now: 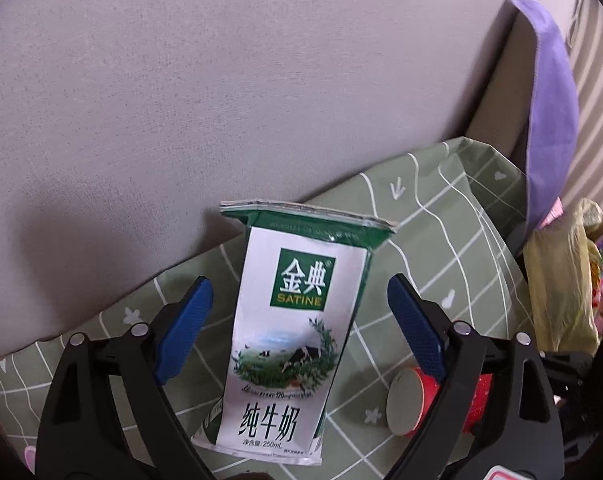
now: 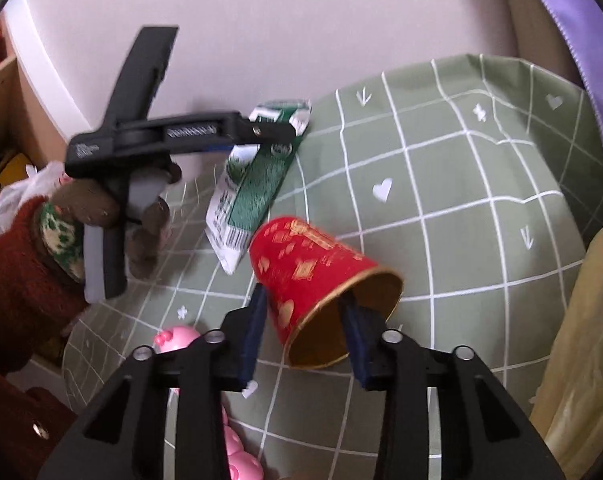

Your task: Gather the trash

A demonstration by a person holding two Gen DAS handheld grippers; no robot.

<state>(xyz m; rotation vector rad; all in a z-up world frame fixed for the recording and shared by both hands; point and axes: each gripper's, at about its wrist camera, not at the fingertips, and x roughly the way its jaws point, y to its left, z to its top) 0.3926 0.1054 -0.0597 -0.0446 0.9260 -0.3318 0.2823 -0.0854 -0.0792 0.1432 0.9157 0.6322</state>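
Lying flattened on the green checked cloth (image 1: 453,216), the milk carton (image 1: 297,320) is sitting between the wide-spread left gripper (image 1: 299,312); the right gripper (image 2: 303,314) is pinching the red paper cup (image 2: 313,276) by its rim.

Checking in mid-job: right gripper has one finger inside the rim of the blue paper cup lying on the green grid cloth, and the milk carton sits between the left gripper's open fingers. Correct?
Not quite: the paper cup is red with gold print, not blue, as the right wrist view shows. The rest holds: the right gripper has one finger inside the rim, the cup lies on the green grid cloth, and the milk carton sits between the left gripper's open fingers.
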